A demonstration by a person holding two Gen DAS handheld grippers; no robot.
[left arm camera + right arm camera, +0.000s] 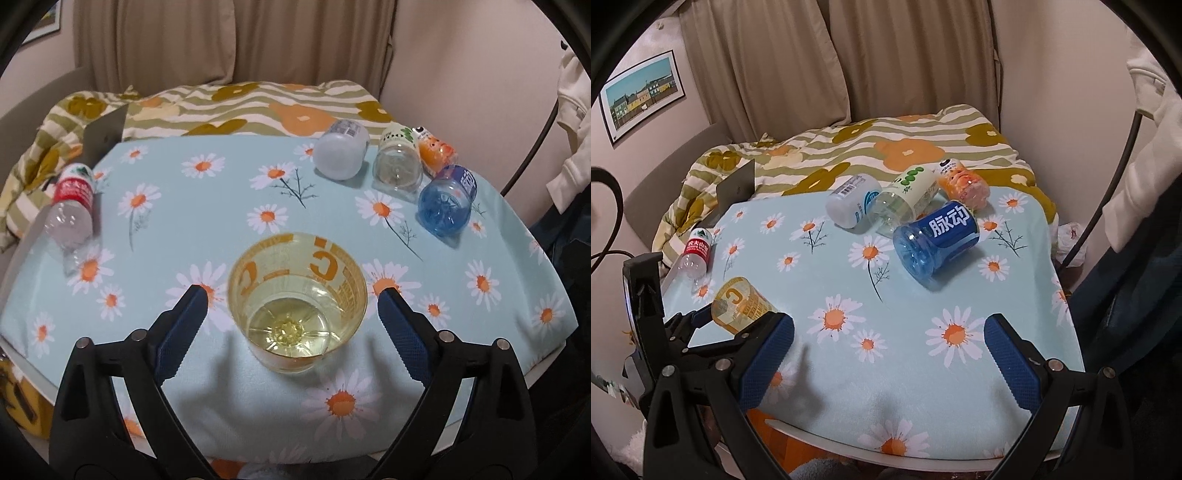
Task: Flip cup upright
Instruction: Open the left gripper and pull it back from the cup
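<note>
We see a round table under a pale blue daisy-print cloth. Four bottles lie in a cluster at its far right: blue plastic, white, clear with green label, orange. A red-labelled clear bottle lies far left. The transparent yellow plastic cup stands upright between our left gripper's wide-apart jaws, untouched. Our right gripper hovers, jaws apart, over bare cloth.

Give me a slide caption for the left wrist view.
Open left tongs straddle the yellow cup lying on the daisy tablecloth.
</note>
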